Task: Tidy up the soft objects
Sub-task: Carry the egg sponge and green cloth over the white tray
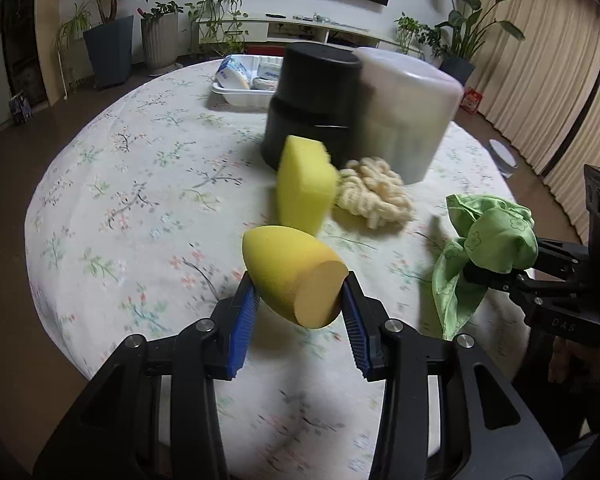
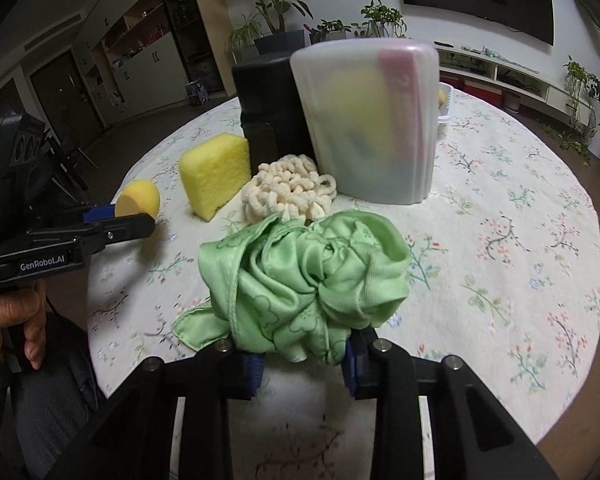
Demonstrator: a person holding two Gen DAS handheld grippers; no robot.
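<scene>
My left gripper (image 1: 300, 284) is shut on a yellow egg-shaped makeup sponge (image 1: 296, 276), held above the table; it also shows in the right wrist view (image 2: 138, 198). My right gripper (image 2: 304, 354) is shut on a crumpled green cloth (image 2: 312, 280), also seen at the right in the left wrist view (image 1: 492, 244). A yellow block sponge (image 1: 304, 188) (image 2: 216, 172) and a cream chenille scrubber (image 1: 374, 192) (image 2: 288, 192) lie on the table in front of a black bin (image 1: 312, 104) (image 2: 268, 108) and a translucent white bin (image 1: 408, 112) (image 2: 372, 124) holding soft items.
A round table with a floral cloth (image 1: 140, 184) (image 2: 500, 220). A white tray (image 1: 244, 80) with packets sits at the far side. Potted plants, a TV shelf and curtains stand beyond the table. A hand (image 2: 8, 320) holds the left gripper.
</scene>
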